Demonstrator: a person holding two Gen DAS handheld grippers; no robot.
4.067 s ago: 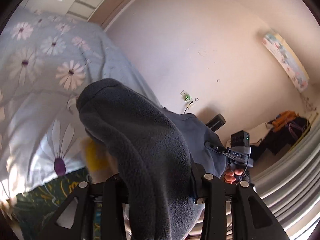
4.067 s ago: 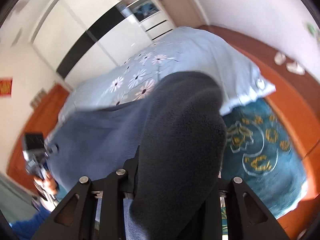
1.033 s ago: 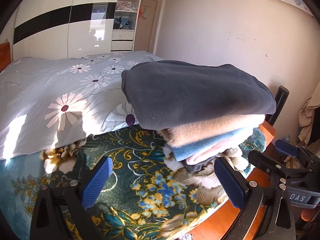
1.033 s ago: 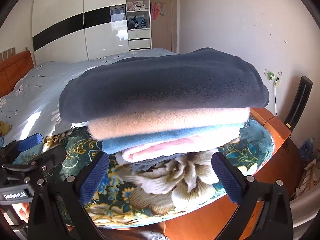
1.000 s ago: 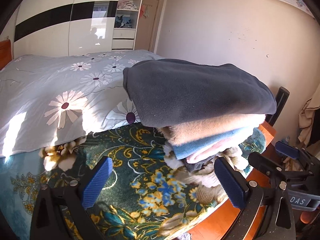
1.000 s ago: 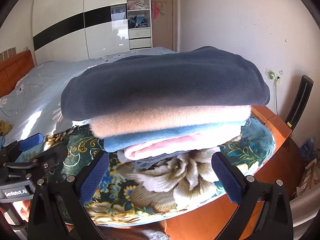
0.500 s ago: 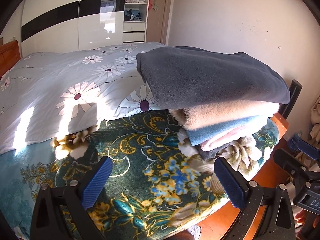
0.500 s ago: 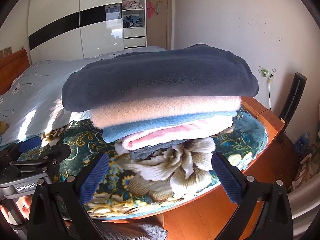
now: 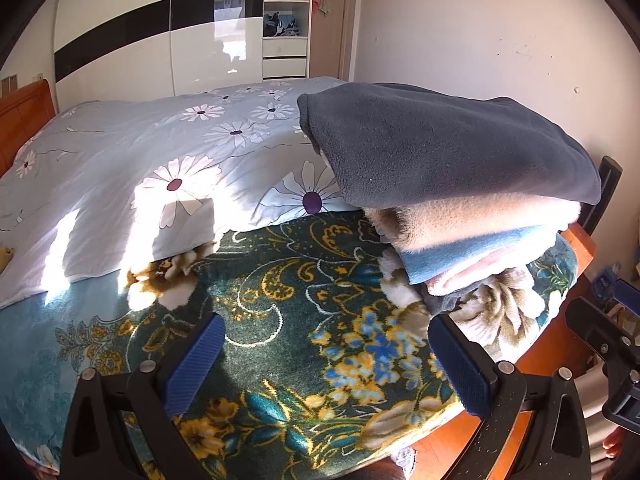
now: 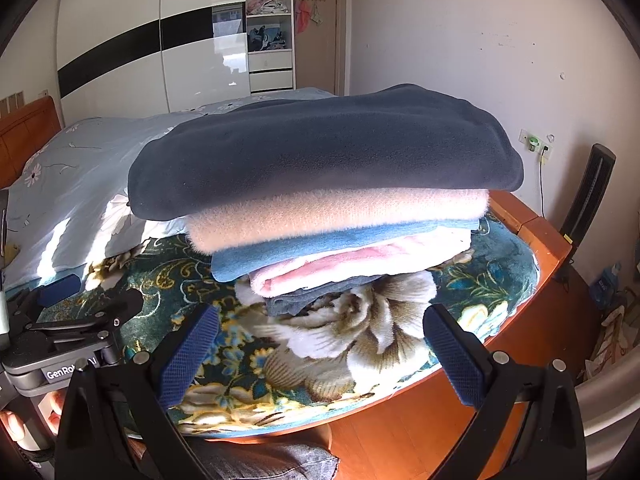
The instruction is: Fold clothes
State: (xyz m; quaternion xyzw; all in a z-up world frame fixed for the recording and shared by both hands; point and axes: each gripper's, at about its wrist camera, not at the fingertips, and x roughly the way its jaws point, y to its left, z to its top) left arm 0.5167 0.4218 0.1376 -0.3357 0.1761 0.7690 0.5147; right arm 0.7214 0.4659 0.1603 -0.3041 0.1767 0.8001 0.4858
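Note:
A folded dark grey fleece [image 9: 448, 148] [image 10: 320, 156] lies on top of a stack of folded clothes: a peach layer [image 10: 332, 216], a blue one [image 10: 320, 248], a pink one [image 10: 344, 268] and a dark one at the bottom. The stack sits on the floral blanket [image 9: 288, 312] [image 10: 352, 344] at the bed's foot corner. My left gripper [image 9: 324, 360] is open and empty, low and left of the stack. My right gripper [image 10: 320, 344] is open and empty, just in front of the stack. Each gripper shows at the edge of the other's view.
A light blue daisy duvet [image 9: 160, 160] covers the bed behind the stack. The wooden bed frame [image 10: 536, 240] edges the corner. A wardrobe [image 9: 160, 40] stands at the far wall. A dark chair back [image 10: 588, 196] stands at the right by the wall.
Both grippers have let go of the dark grey fleece, which now lies folded on the stack. Over the last second both have backed away from the stack, the left one drifting left.

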